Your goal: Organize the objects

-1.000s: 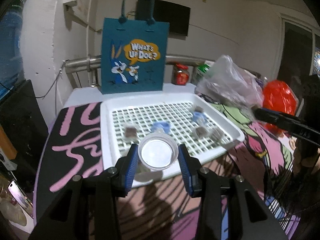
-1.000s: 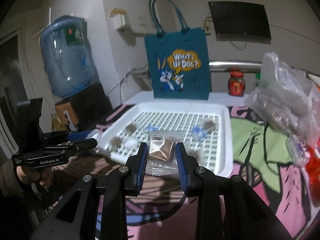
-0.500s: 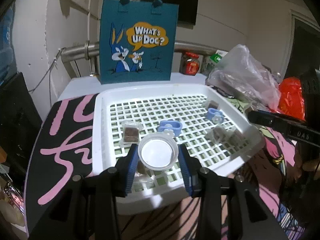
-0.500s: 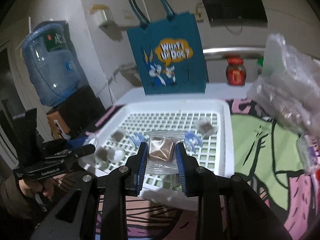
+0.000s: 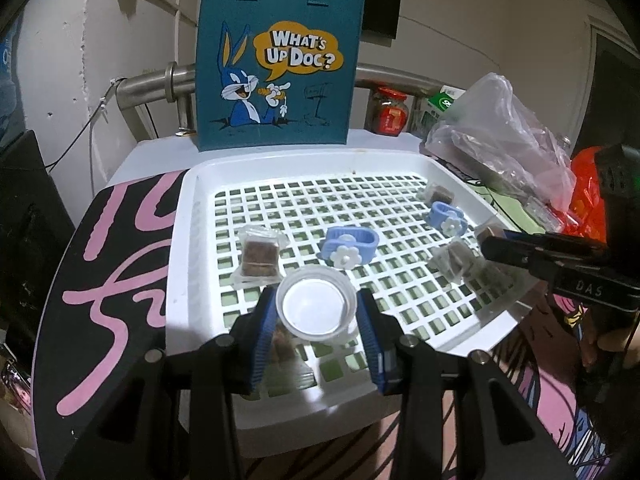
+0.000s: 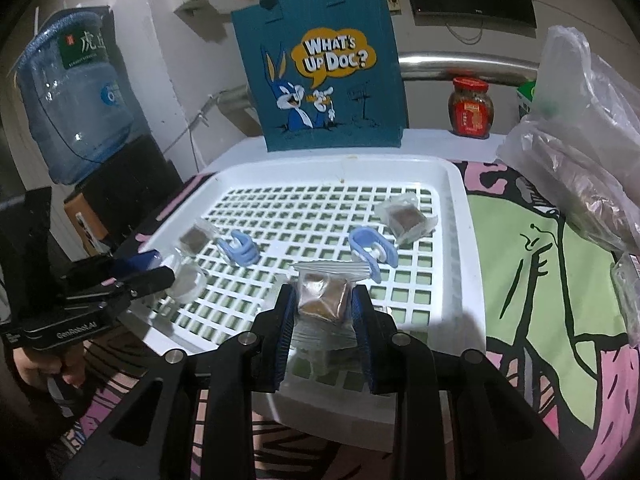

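Holding a small clear cup (image 5: pixel 316 307), the left gripper (image 5: pixel 317 322) is clamped on it above the white tray (image 5: pixel 182 240) at its 6 o'clock edge. The right gripper (image 6: pixel 323 312) is clamped on a wrapped brown cube (image 6: pixel 323 295). I think both should go down slowly to free grid at 12 o'clock, clear of the blue clips (image 5: pixel 348 244).

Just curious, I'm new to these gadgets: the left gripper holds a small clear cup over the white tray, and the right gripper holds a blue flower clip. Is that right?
Not quite. The right gripper is shut on a clear packet with a brown cube inside, as the right wrist view shows; both blue clips lie on the tray. The left gripper does hold the cup over the tray.
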